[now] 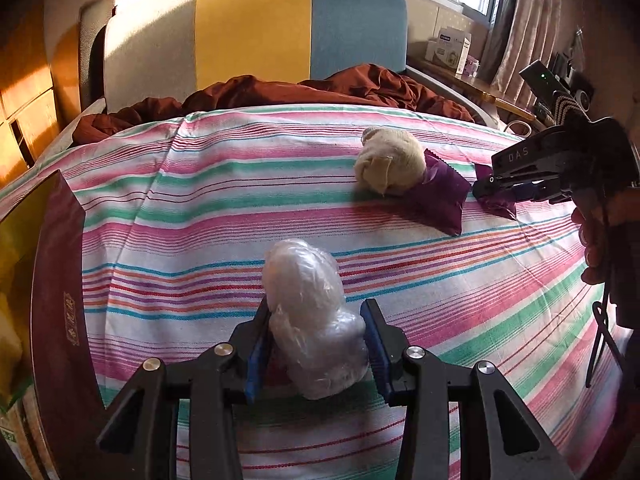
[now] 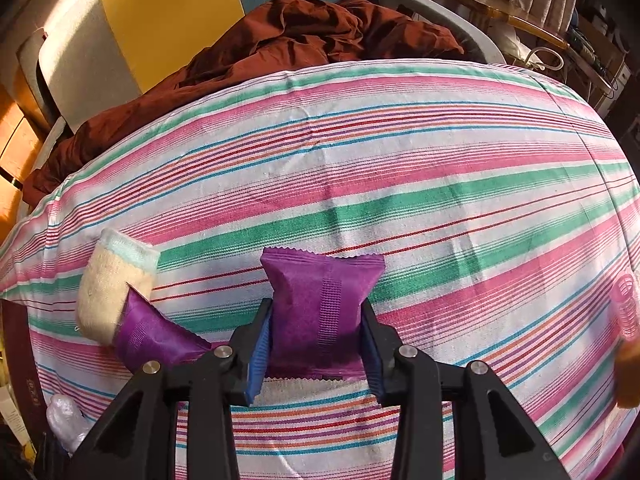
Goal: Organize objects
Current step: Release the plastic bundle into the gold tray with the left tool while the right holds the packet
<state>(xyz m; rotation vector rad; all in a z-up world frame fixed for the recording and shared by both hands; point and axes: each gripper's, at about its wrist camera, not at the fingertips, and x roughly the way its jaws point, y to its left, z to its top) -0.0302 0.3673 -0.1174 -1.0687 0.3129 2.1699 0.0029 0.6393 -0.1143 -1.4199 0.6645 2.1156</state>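
Note:
My left gripper (image 1: 316,316) is shut on a crumpled clear plastic bag (image 1: 310,320), held over the striped bed sheet (image 1: 240,208). My right gripper (image 2: 318,320) is shut on a purple packet (image 2: 320,300); it also shows in the left wrist view (image 1: 486,188) at the right, pinching that packet (image 1: 498,204). A second purple packet (image 1: 438,196) lies on the sheet under a cream sock bundle (image 1: 390,166). In the right wrist view they lie at the left: packet (image 2: 154,336), sock bundle (image 2: 112,284).
A dark red box (image 1: 56,300) with an open lid stands at the bed's left edge. A rumpled maroon blanket (image 1: 280,92) lies by the headboard. A pink hair roller (image 2: 626,304) lies at the sheet's right. A wooden shelf (image 1: 480,88) with boxes stands at the right.

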